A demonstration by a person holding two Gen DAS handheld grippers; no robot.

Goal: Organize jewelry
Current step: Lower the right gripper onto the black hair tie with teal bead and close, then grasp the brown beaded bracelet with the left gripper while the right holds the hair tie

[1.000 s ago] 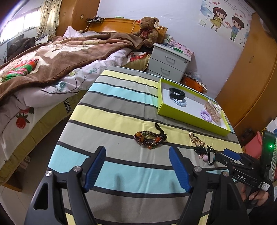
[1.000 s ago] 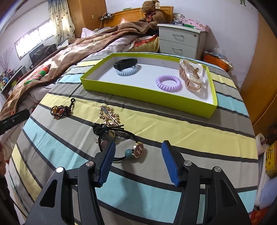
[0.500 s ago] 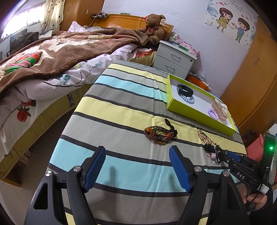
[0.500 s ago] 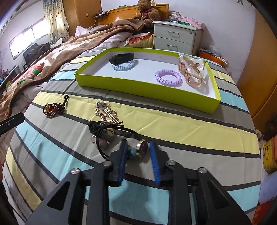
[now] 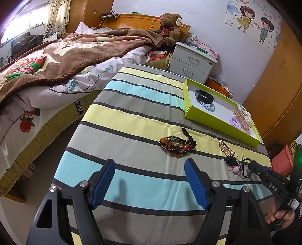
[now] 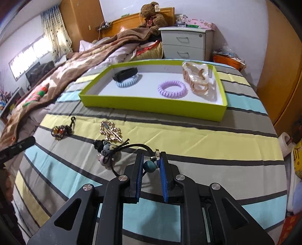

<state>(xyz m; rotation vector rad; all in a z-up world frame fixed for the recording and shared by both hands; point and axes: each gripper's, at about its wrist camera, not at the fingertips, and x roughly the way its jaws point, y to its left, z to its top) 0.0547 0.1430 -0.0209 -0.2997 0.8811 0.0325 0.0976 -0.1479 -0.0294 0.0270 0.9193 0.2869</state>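
A tabletop (image 5: 132,105) covered in a cloth of grey, yellow and pale blue stripes stands beside a bed (image 5: 56,62) with a brown blanket, in a bedroom with a teddy bear (image 6: 151,17) on the headboard, a white two-drawer nightstand (image 6: 186,44) and wooden wardrobes along the wall.

At the far side of the tabletop lies a shallow lime-green tray (image 6: 151,105), its long axis running across the right wrist view. In it are a black band (image 6: 124,73) resting on a pale blue coil hair tie (image 6: 128,82), a purple coil hair tie (image 6: 171,89) and a pale gold hair claw (image 6: 197,79).

On the cloth in front of the tray, from left to right in the right wrist view, lie a brown beaded bracelet (image 6: 60,131), a gold hair clip (image 6: 111,132) whose long axis slants toward the camera and rightward, and a black elastic hair tie with charms (image 6: 109,150).

The right hand-held gripper (image 6: 150,165) is pressed nearly together, pinching a teal bead (image 6: 149,166) of the hair tie; the black cord loops away to the left toward the charm cluster.

The left hand-held gripper (image 5: 150,181) is spread wide above the cloth, holding nothing, with the bracelet just beyond it.
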